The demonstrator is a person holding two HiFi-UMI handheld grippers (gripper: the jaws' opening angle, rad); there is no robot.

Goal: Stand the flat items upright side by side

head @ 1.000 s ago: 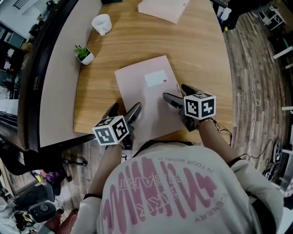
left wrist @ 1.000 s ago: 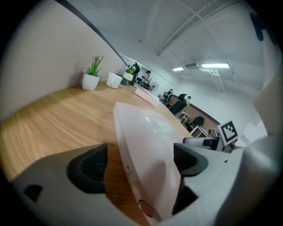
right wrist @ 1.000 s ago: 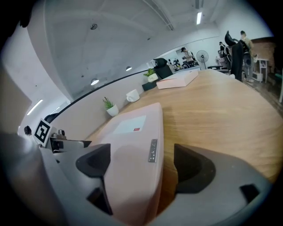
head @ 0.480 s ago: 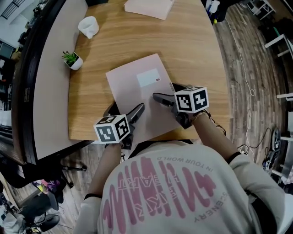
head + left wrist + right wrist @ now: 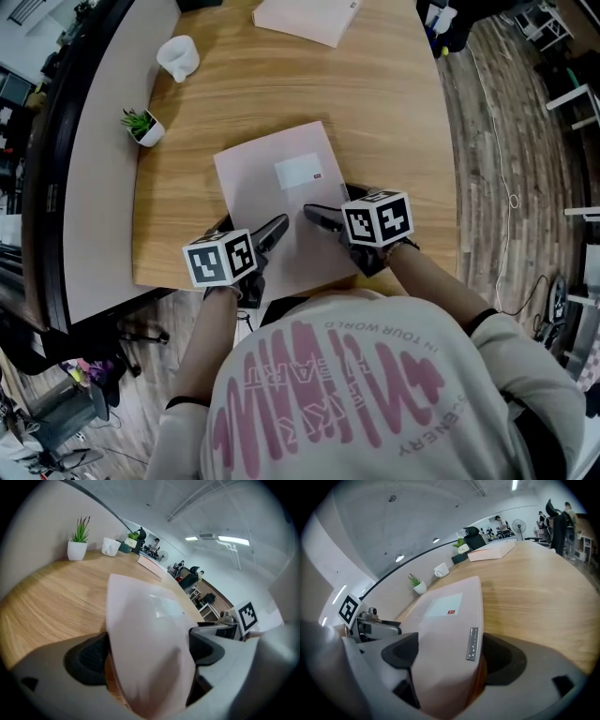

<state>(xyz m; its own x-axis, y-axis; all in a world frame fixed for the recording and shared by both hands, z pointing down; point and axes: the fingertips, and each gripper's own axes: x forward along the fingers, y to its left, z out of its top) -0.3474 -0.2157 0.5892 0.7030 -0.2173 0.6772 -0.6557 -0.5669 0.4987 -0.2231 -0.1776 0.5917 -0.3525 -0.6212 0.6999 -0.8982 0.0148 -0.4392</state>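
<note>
At the near edge of the table [image 5: 394, 112], the pink folder [image 5: 272, 183] lies flat, label up, with its near end right at my side. I can't tell if it overhangs, because the marker cubes and my own shoulders hide that edge in the head view. The left gripper [image 5: 251, 228] sits on the folder's 7 o'clock corner. Its jaws have just been opening and stand wide, one over the cover and one off the side, with the corner between them and neither pad pressing. The right gripper [image 5: 330, 202] sits at 5 o'clock in the same way: jaws well apart astride the spine edge with the metal tag, and nothing pinched. I read this as the setup for a two-point pinch on the near end, so the folder can tip up onto an edge without twisting. The second flat item [image 5: 307, 17] lies at 12 o'clock by the far edge, well apart, so the two have to be brought together. The potted plant [image 5: 141, 127] at 10 o'clock and the white cup [image 5: 178, 56] at 11 are off to the side, not in the path. The main risk I see is a thin cover slipping or flexing in wide jaws.
</note>
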